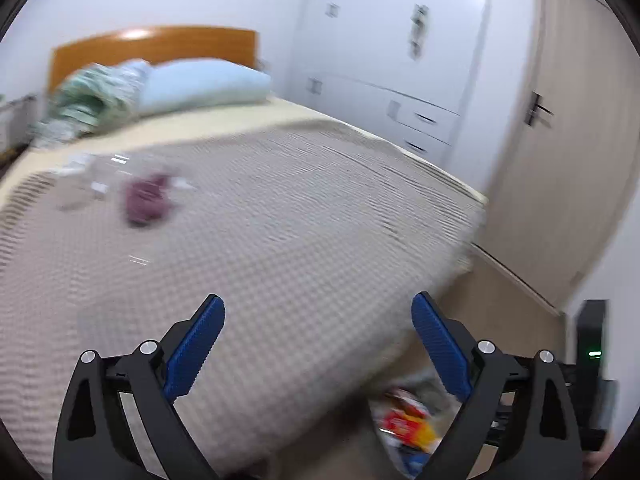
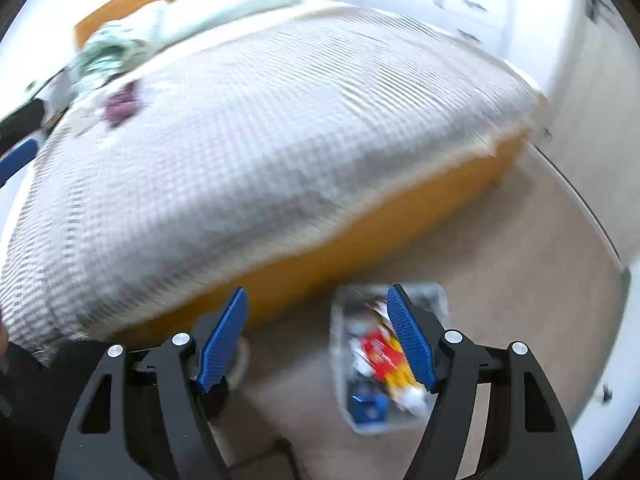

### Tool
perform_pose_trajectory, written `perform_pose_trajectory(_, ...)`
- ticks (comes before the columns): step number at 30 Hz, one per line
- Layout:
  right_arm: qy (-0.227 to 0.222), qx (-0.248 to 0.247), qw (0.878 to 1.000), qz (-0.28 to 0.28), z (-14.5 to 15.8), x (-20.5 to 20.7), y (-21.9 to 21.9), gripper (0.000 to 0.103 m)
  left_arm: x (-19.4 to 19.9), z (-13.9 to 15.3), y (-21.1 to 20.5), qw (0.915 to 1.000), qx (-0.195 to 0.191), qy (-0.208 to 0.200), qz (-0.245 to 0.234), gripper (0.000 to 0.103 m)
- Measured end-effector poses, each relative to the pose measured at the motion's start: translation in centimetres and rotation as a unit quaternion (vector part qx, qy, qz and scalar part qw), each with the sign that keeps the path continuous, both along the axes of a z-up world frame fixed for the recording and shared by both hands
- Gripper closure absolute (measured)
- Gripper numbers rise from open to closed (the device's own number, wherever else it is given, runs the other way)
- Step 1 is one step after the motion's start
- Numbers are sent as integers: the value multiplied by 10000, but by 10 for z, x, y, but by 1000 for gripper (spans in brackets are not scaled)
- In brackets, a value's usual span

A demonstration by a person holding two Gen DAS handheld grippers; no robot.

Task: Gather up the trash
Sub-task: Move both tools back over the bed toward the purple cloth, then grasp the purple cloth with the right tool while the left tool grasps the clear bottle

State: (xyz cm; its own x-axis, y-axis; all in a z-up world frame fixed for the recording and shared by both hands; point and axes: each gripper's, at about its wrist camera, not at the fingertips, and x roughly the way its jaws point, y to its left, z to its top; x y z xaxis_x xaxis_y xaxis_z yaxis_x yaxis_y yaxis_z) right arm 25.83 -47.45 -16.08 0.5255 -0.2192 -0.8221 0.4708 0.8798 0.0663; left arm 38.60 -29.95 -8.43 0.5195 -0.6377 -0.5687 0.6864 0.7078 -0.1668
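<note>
Both views are motion-blurred. My left gripper (image 1: 318,306) is open over the near part of the bed, nothing between its blue pads. Far off on the bed's left lie a crumpled purple wrapper (image 1: 145,200) and clear and white plastic scraps (image 1: 86,178). My right gripper (image 2: 316,300) is open above the floor beside the bed, empty. A clear bin (image 2: 342,364) on the floor holds red, yellow and blue packaging (image 2: 380,356); it lies partly behind the right finger. The same bin (image 1: 404,424) shows low in the left wrist view. The purple wrapper (image 2: 120,104) appears far left.
The bed (image 1: 280,208) has a beige waffle cover, a blue pillow (image 1: 200,84), a green patterned cloth (image 1: 92,92) and an orange headboard. White wardrobe (image 1: 392,60) and a beige door (image 1: 568,152) stand behind. A black device (image 1: 592,344) sits at right. The other gripper's blue pad (image 2: 18,156) shows at the left edge.
</note>
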Motion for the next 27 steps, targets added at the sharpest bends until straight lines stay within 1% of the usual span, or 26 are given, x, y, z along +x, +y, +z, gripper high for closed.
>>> perform_pose_trajectory(2, -103, -56, 9996, 274, 8, 30, 24, 34, 26, -3, 27, 9996, 70, -43, 275, 11)
perform_pose_trajectory(4, -191, -116, 9985, 502, 13, 61, 46, 34, 55, -11, 57, 9980, 124, 62, 610, 11)
perform_pose_trajectory(5, -221, -145, 9979, 588, 14, 73, 56, 34, 69, -16, 75, 9963, 61, 100, 856, 11)
perform_pose_trajectory(7, -249, -213, 9960, 829, 15, 104, 80, 34, 91, -22, 100, 9925, -78, 199, 1203, 11)
perform_pose_trajectory(9, -245, -309, 9948, 934, 15, 133, 94, 34, 113, -24, 124, 9897, -154, 333, 1385, 11)
perform_pose_trajectory(11, -300, -266, 9956, 846, 15, 160, 100, 34, 132, -25, 144, 9881, -211, 517, 1434, 11)
perform_pose_trajectory(12, -349, -181, 9958, 833, 16, 168, 103, 34, 144, -28, 158, 9847, -264, 495, 1651, 11)
perform_pose_trajectory(14, -514, 51, 9959, 749, 15, 199, 109, 34, 157, -34, 173, 9794, -269, 480, 1944, 11)
perform_pose_trajectory(15, -573, 108, 9958, 711, 14, 214, 113, 34, 166, -40, 182, 9762, -243, 550, 2084, 11)
perform_pose_trajectory(18, -661, 240, 9951, 690, 5, 256, 125, 34, 192, -55, 202, 9644, -167, 883, 2488, 11)
perform_pose_trajectory(19, -680, 228, 9950, 700, 3, 266, 127, 34, 200, -59, 207, 9587, -130, 1041, 2644, 11)
perform_pose_trajectory(21, -736, 138, 9952, 637, -1, 293, 128, 34, 209, -66, 210, 9538, -176, 1286, 2710, 11)
perform_pose_trajectory(22, -817, 164, 9951, 538, -2, 306, 124, 34, 213, -68, 208, 9535, -184, 1319, 2702, 11)
perform_pose_trajectory(23, -910, 290, 9944, 444, -3, 318, 115, 34, 215, -69, 206, 9541, -175, 1318, 2685, 11)
perform_pose_trajectory(26, -1168, 648, 9901, 435, 3, 344, 93, 34, 216, -69, 201, 9588, -76, 1126, 2606, 11)
perform_pose_trajectory(27, -1246, 740, 9886, 399, 9, 360, 79, 34, 217, -70, 200, 9604, -47, 1075, 2569, 11)
